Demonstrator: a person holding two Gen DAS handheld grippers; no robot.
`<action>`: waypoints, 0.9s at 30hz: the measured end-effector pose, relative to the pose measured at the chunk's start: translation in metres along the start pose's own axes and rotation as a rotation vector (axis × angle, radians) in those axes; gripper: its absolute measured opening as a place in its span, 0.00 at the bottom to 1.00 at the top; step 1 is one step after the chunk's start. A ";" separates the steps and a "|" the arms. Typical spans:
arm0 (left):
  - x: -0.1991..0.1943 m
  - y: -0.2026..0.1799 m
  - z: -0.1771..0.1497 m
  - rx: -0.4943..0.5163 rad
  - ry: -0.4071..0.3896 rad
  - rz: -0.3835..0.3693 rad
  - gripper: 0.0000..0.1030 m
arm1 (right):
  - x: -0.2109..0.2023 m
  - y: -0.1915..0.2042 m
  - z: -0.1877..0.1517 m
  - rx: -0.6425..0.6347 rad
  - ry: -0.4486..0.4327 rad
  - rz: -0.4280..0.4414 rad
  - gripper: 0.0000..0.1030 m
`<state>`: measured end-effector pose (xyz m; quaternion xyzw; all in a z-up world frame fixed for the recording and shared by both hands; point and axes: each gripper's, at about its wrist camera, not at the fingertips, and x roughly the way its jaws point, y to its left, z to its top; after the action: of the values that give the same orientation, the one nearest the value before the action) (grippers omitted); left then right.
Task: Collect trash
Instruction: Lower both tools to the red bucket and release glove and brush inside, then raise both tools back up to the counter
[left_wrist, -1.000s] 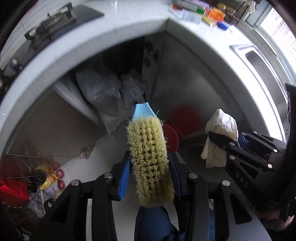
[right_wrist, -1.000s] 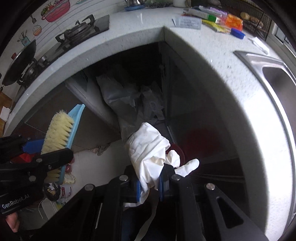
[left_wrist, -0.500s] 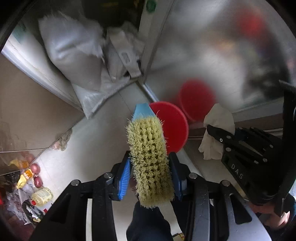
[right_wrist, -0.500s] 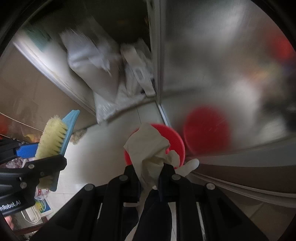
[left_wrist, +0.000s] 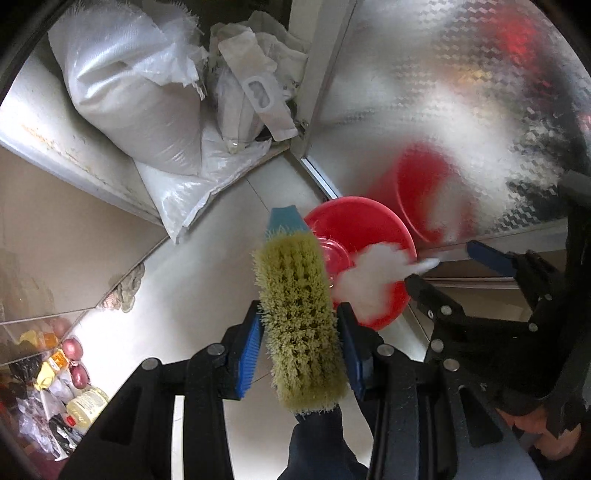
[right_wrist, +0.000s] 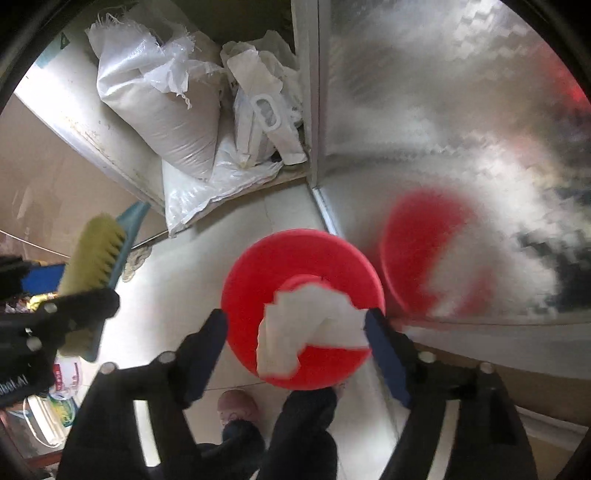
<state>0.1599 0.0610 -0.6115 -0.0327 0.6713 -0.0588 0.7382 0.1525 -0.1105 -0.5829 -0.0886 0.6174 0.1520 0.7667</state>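
Note:
My left gripper (left_wrist: 300, 321) is shut on a scrub brush (left_wrist: 295, 280) with yellow-green bristles and a blue back, and it points down at the floor. The brush (right_wrist: 92, 258) and left gripper (right_wrist: 62, 291) also show at the left of the right wrist view. A red bin (right_wrist: 277, 266) stands on the pale floor against a metal cabinet door. My right gripper (right_wrist: 295, 319) hangs right over it, its jaws opening wide. A crumpled white rag (right_wrist: 306, 325) sits loose and blurred between them, above the bin's mouth. In the left wrist view the rag (left_wrist: 369, 280) overlaps the bin (left_wrist: 354, 229), beside the right gripper (left_wrist: 448, 266).
White woven sacks (left_wrist: 136, 96) and plastic bags (right_wrist: 266, 110) fill an open lower cabinet. The shiny cabinet door (right_wrist: 443, 110) reflects the bin. A dirty cloth scrap (left_wrist: 125, 291) lies by the left cabinet foot. Bottles and clutter (left_wrist: 70, 391) sit at lower left. A person's shoe (right_wrist: 236, 406) is below.
Both grippers have dropped from counter height to just above the floor. The right jaws have come apart and let go of the white rag, now over the red bin. The brush stays gripped.

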 end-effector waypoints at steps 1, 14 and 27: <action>-0.004 -0.001 0.000 0.006 0.006 0.001 0.37 | -0.004 -0.002 -0.002 0.006 -0.004 -0.004 0.89; -0.008 -0.040 -0.001 0.110 0.021 -0.115 0.37 | -0.039 -0.030 -0.033 0.140 -0.024 -0.110 1.00; -0.003 -0.051 0.011 0.189 -0.023 -0.070 0.72 | -0.043 -0.042 -0.039 0.186 -0.040 -0.151 1.00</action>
<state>0.1685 0.0103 -0.6007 0.0128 0.6527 -0.1471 0.7431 0.1231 -0.1678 -0.5513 -0.0603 0.6048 0.0377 0.7932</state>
